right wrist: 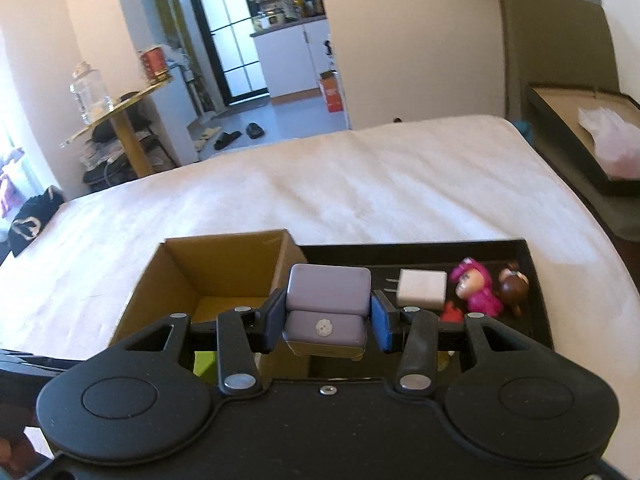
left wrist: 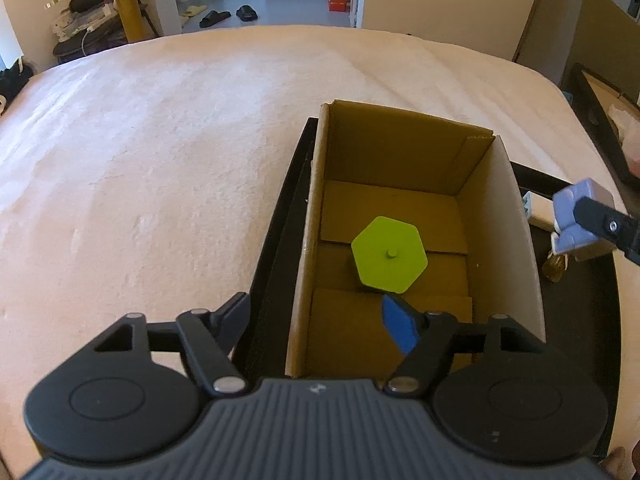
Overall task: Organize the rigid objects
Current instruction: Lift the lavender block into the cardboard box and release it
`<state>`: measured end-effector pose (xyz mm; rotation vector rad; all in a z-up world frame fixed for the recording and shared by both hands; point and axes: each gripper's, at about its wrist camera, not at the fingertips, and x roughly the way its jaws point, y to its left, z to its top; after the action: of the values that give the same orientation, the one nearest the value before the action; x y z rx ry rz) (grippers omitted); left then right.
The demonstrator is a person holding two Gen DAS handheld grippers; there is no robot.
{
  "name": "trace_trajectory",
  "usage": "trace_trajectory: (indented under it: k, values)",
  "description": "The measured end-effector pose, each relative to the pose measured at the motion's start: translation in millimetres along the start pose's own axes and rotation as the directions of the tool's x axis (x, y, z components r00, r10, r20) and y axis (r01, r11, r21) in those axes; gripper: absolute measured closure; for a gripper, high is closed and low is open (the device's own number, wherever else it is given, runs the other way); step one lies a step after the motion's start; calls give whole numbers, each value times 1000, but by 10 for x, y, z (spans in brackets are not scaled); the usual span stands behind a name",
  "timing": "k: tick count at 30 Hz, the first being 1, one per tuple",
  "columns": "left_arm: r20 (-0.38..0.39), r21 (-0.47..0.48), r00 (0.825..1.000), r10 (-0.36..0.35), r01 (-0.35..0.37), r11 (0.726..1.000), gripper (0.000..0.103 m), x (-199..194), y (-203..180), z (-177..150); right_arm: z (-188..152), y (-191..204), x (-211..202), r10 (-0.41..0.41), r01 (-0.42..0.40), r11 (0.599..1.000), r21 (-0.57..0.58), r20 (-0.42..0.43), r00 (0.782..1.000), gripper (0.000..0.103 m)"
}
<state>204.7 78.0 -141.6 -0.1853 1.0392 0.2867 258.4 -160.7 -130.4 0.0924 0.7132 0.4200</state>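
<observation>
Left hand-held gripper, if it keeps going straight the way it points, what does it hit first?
Probably the lime-green hexagonal piece lying on the cardboard box floor, directly ahead of the left hand-held gripper; depth is uncertain.

My bed (left wrist: 140,160), under a pale cream cover, fills most of the frame. At lower right of it lies 1 black tray (right wrist: 536,280), resting directly on the cover and reaching the bed's near edge.
</observation>
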Motion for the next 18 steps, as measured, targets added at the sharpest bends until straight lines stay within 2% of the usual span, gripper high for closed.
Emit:
trace_trajectory:
  k: [7, 12, 18]
  values:
    - [-3, -37, 999, -47, 47, 998, 51, 46, 88, -13, 131, 268, -1, 65, -63, 995, -74, 24, 998, 59]
    - [-17, -57, 997, -80, 79, 995, 71, 103, 125, -22, 188, 494, 80, 110, -108, 986, -130, 8, 994, 59]
    - [-15, -79, 997, -71, 70, 994, 88, 132, 211, -13, 214, 747, 217, 155, -158, 973, -170, -27, 987, 59]
